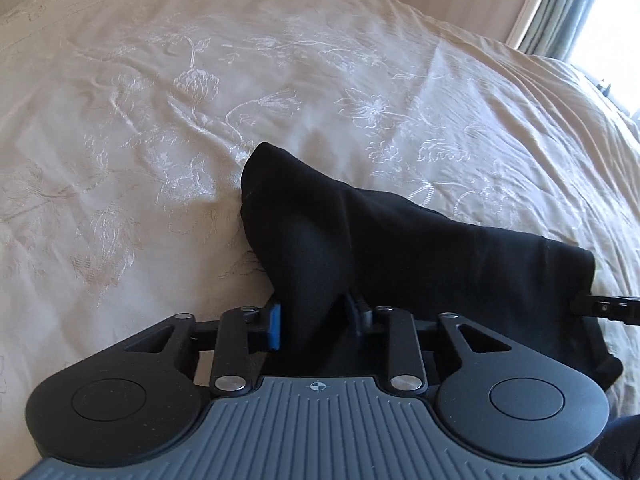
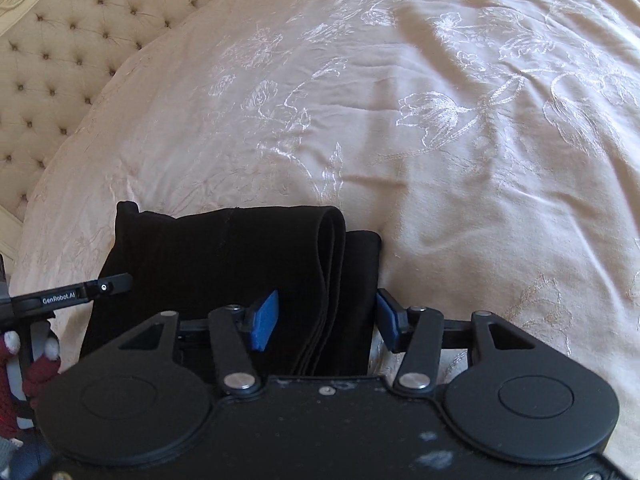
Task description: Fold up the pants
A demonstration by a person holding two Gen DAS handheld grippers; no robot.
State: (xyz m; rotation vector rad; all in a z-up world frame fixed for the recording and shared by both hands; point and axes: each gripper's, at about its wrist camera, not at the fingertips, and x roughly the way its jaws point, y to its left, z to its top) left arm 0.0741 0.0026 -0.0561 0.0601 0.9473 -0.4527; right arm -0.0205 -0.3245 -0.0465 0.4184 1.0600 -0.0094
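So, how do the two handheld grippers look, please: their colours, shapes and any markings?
The left gripper has a grey ribbed body with a small crosshair mark, black round side discs, black link bars with silver pins, and blue finger pads. The right gripper is similar, but its body is plain black with pale scuffs. In the right wrist view, the left gripper's side reads GenRobot.AI.

Embroidered cream bedspread (image 1: 200, 80), tufted headboard (image 2: 80, 40)

You have plain black pants (image 2: 224, 256) lying on a cream bedspread (image 2: 440, 140) stitched with a paler, shiny flower-and-leaf pattern. Beyond the bedspread's far edge stands a beige button-tufted headboard (image 2: 80, 40). Your black grippers carry blue pads (image 2: 264, 320), and a red knitted glove (image 2: 40, 368) shows.
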